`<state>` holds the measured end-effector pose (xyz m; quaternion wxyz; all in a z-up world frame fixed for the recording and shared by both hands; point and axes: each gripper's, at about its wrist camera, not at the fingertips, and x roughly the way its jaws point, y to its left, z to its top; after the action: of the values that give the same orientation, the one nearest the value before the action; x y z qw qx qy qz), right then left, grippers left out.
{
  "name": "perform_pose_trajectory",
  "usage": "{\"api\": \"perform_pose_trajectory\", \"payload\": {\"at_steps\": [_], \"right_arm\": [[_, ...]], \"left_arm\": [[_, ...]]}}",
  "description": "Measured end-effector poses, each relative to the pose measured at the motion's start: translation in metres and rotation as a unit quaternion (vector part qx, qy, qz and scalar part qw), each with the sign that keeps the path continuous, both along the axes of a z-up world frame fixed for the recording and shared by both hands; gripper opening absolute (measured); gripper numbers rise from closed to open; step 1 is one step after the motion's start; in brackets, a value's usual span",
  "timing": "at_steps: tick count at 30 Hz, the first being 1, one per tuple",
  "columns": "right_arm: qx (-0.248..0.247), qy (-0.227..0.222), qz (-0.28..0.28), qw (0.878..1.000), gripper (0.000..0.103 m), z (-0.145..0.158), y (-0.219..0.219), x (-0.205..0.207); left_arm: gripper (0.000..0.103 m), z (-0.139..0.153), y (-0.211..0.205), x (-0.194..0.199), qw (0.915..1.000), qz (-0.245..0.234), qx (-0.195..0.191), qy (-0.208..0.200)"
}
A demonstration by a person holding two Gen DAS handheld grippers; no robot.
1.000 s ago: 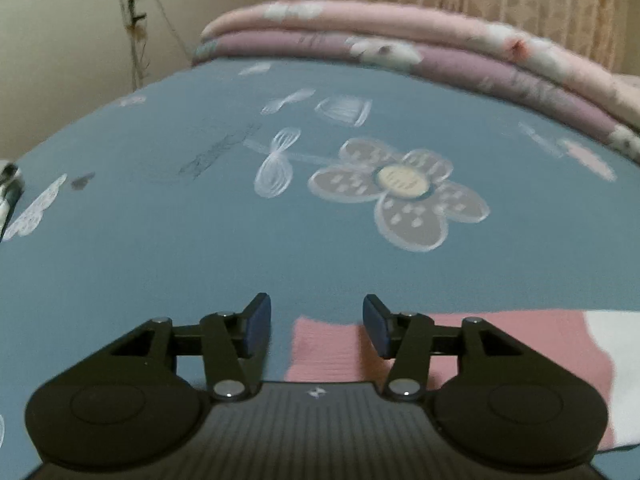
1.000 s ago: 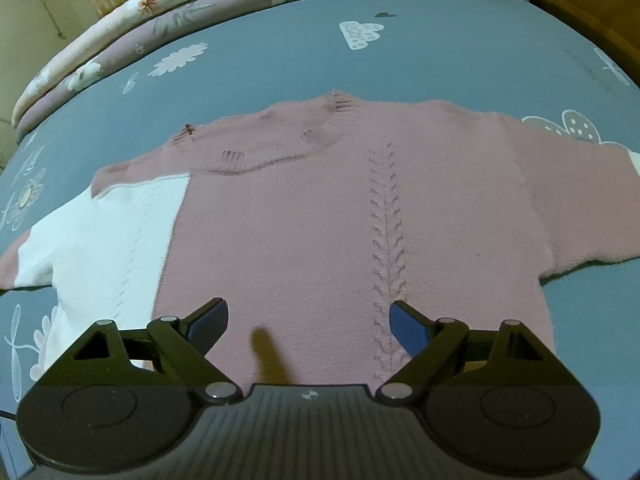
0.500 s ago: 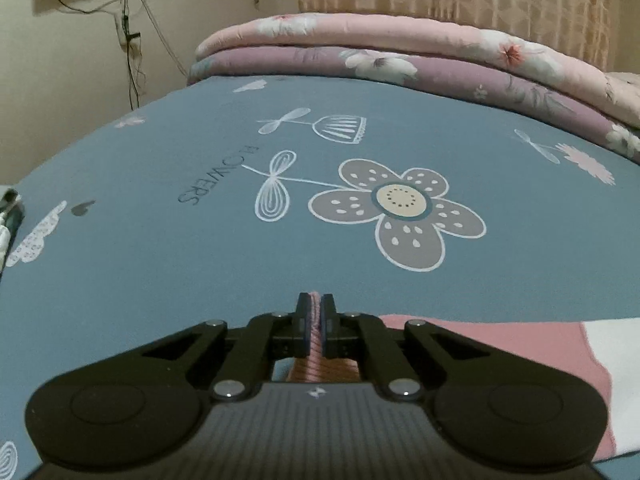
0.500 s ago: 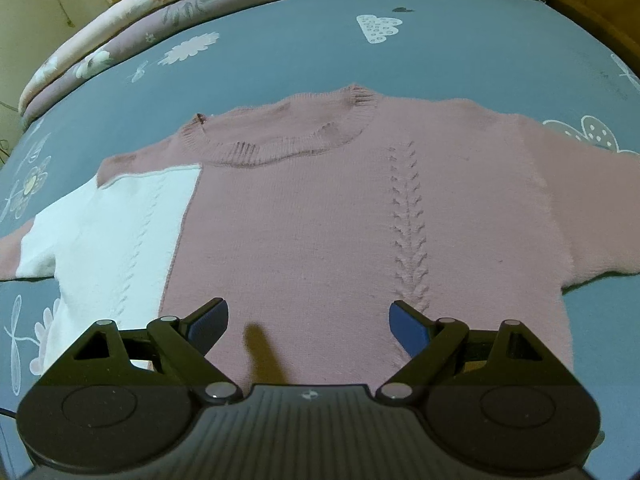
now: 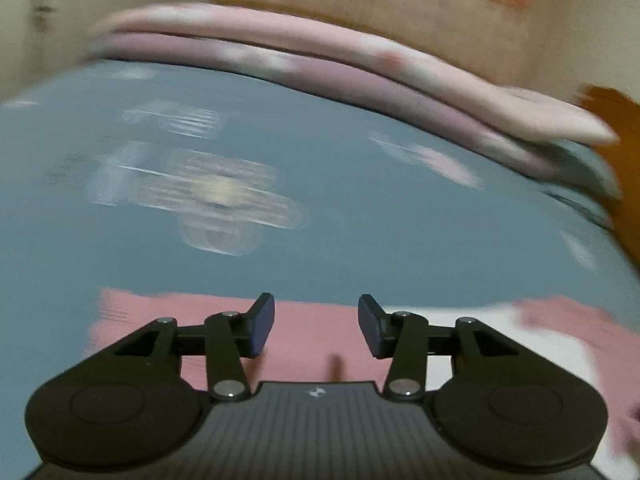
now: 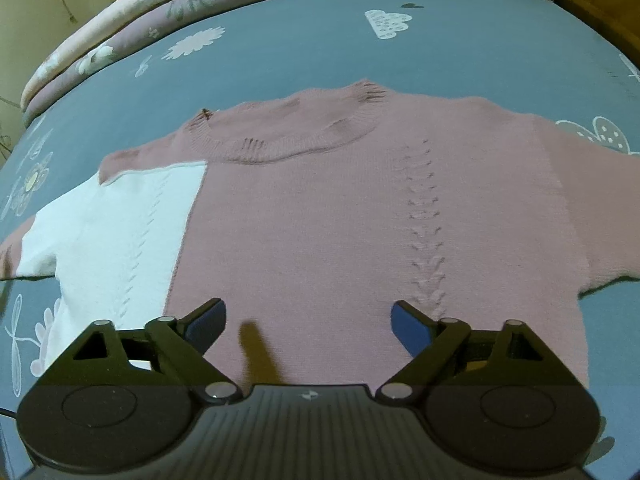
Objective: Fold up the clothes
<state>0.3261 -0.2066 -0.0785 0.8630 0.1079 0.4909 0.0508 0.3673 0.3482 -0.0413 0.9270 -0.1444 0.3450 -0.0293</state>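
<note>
A pink knit sweater (image 6: 328,216) with a white panel (image 6: 120,224) on its left side lies flat, front up, on the blue bed sheet (image 6: 304,44). My right gripper (image 6: 308,320) is open and empty, just above the sweater's lower hem. In the blurred left wrist view the sweater's left sleeve (image 5: 304,324) lies under my left gripper (image 5: 316,330), which is open and empty over the pink cuff end.
Folded pink and mauve floral quilts (image 6: 132,28) lie along the far edge of the bed, also in the left wrist view (image 5: 320,64). A brown wooden bed frame (image 5: 616,120) shows at the right. Flower prints (image 5: 224,196) cover the sheet.
My left gripper, shut on the sleeve cuff half a second ago, has opened and let it go, and is moving fast to the right. My right gripper has edged closer over the sweater.
</note>
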Motion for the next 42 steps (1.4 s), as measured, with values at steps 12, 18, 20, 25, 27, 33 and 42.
{"api": "perform_pose_trajectory", "payload": {"at_steps": [12, 18, 20, 25, 27, 33, 42], "right_arm": [[-0.023, -0.004, 0.028, 0.999, 0.103, -0.010, 0.010, -0.002], [-0.065, -0.008, 0.055, 0.996, 0.103, -0.014, 0.021, -0.003], [-0.078, -0.007, 0.063, 0.995, 0.103, -0.015, 0.025, -0.004], [-0.094, -0.004, 0.064, 0.993, 0.103, -0.016, 0.030, -0.003], [-0.097, -0.004, 0.064, 0.993, 0.103, -0.016, 0.031, -0.003], [-0.102, -0.010, 0.064, 0.993, 0.103, -0.016, 0.033, -0.004], [-0.106, -0.017, 0.065, 0.992, 0.103, -0.017, 0.034, -0.005]], "left_arm": [[0.054, -0.035, 0.004, 0.004, 0.9976, 0.023, -0.027, 0.059], [0.054, -0.039, 0.065, -0.015, 0.9866, 0.142, -0.044, 0.067], [0.054, -0.035, 0.067, -0.014, 0.9823, 0.167, -0.043, 0.072], [0.054, -0.012, 0.016, -0.001, 0.9930, 0.104, -0.012, 0.055], [0.058, -0.002, -0.018, 0.009, 0.9981, 0.047, -0.007, 0.040], [0.064, 0.006, -0.124, 0.040, 0.9867, -0.150, -0.061, -0.001], [0.066, -0.032, -0.218, 0.086, 0.9657, -0.257, -0.035, 0.008]]}}
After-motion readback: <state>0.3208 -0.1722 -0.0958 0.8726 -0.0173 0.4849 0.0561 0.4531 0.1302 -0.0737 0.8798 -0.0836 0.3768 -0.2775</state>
